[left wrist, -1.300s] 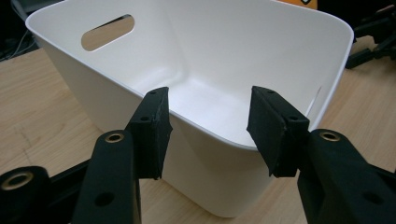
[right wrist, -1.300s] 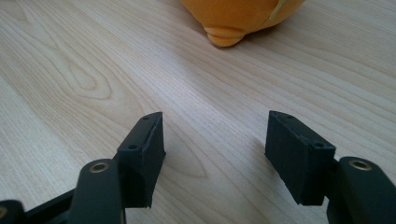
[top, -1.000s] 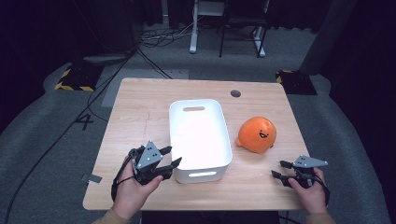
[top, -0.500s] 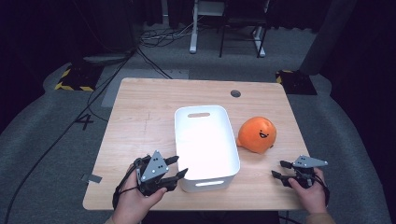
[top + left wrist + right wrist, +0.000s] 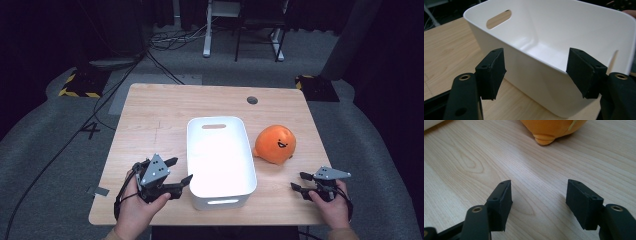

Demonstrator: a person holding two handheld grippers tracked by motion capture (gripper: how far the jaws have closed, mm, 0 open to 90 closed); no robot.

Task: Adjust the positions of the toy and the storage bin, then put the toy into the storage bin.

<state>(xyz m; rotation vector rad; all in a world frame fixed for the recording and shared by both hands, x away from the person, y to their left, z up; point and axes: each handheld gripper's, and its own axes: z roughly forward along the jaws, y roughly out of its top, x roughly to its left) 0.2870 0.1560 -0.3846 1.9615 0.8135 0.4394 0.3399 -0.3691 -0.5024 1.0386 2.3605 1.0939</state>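
A white plastic bin (image 5: 220,202) with a handle slot stands empty in the middle of the wooden table (image 5: 160,115). My left gripper (image 5: 181,170) sits at the bin's near left corner. Its jaws have just been opening. In the left gripper view the bin's wall (image 5: 536,100) lies between the pads (image 5: 491,72), and neither pad presses on it. An orange plush toy (image 5: 275,145) with a smiling face lies right of the bin. My right gripper (image 5: 298,181) rests open near the table's front right edge. The toy (image 5: 551,130) lies ahead of the right gripper (image 5: 539,202), well beyond its jaws.
A round cable grommet (image 5: 252,100) is set into the table's far side. On the grey floor behind are cables (image 5: 165,45), furniture legs (image 5: 240,35) and hazard-striped tape (image 5: 77,90). The table's front edge runs just under both hands.
The bin slid toward the front edge and a little right while my left gripper held its corner. The left jaws have since opened off the rim. The right gripper kept still.
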